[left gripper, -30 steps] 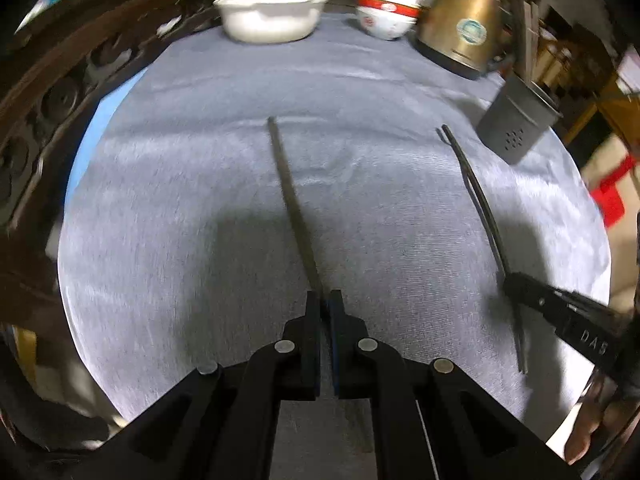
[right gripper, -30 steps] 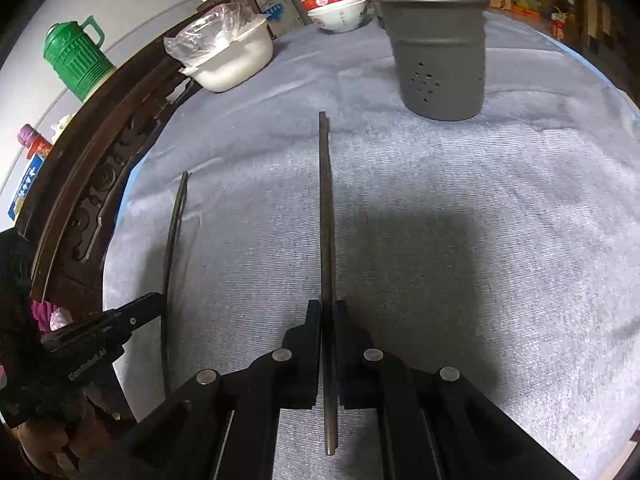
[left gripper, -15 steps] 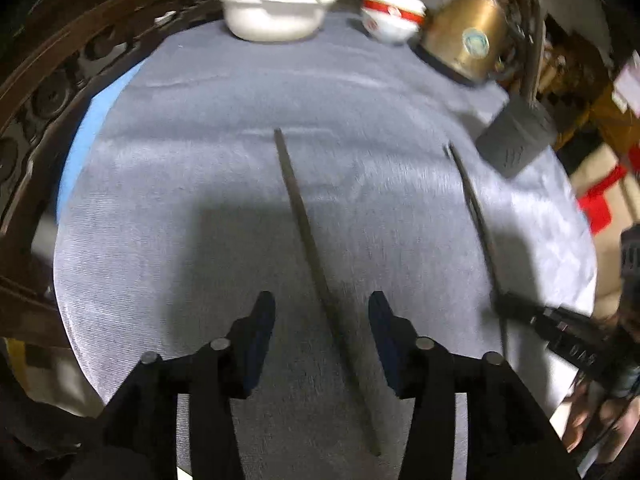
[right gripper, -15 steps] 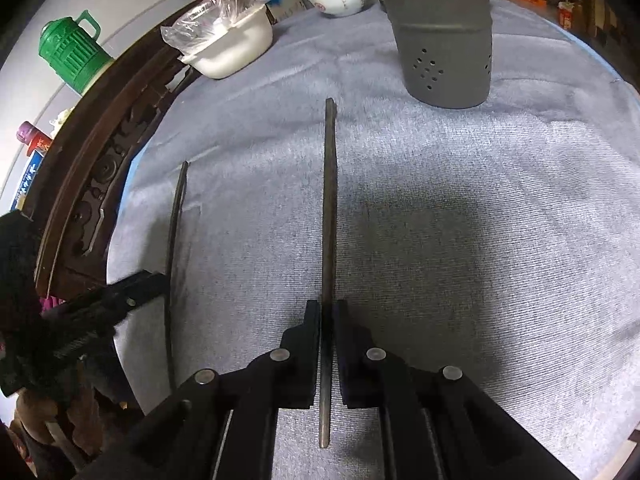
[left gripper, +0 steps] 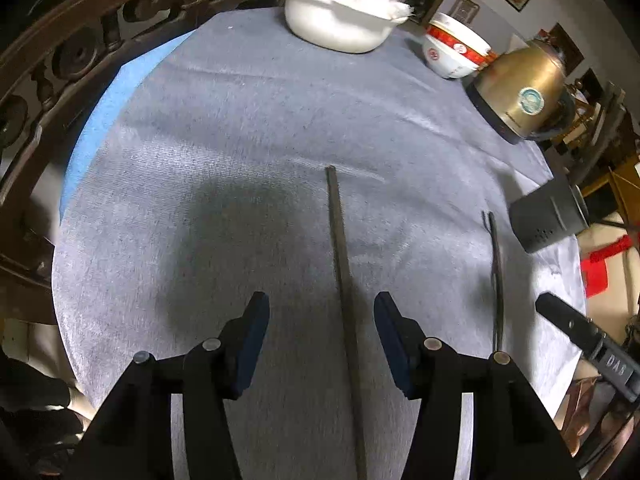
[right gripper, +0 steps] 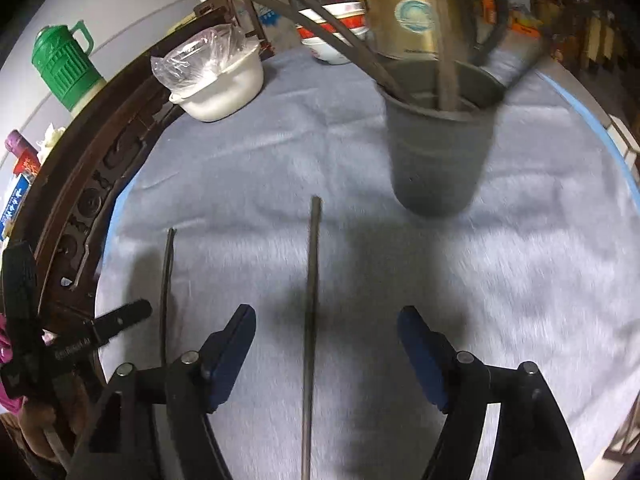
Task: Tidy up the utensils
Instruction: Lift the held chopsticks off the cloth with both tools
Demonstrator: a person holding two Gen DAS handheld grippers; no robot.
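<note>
Broadly, the round surface (left gripper: 240,128) under a grey cloth carries a grey utensil holder (right gripper: 436,152), the landmark here, with utensils standing in it. Nearer the cameras than the holder lie two dark chopsticks, well apart. The left claw (left gripper: 322,312) stands open astride the left chopstick (left gripper: 340,248); the right claw (right gripper: 326,326) stands open astride the right chopstick (right gripper: 311,280). Both claws' jaws have just been opening; neither pad touches its stick.
</note>
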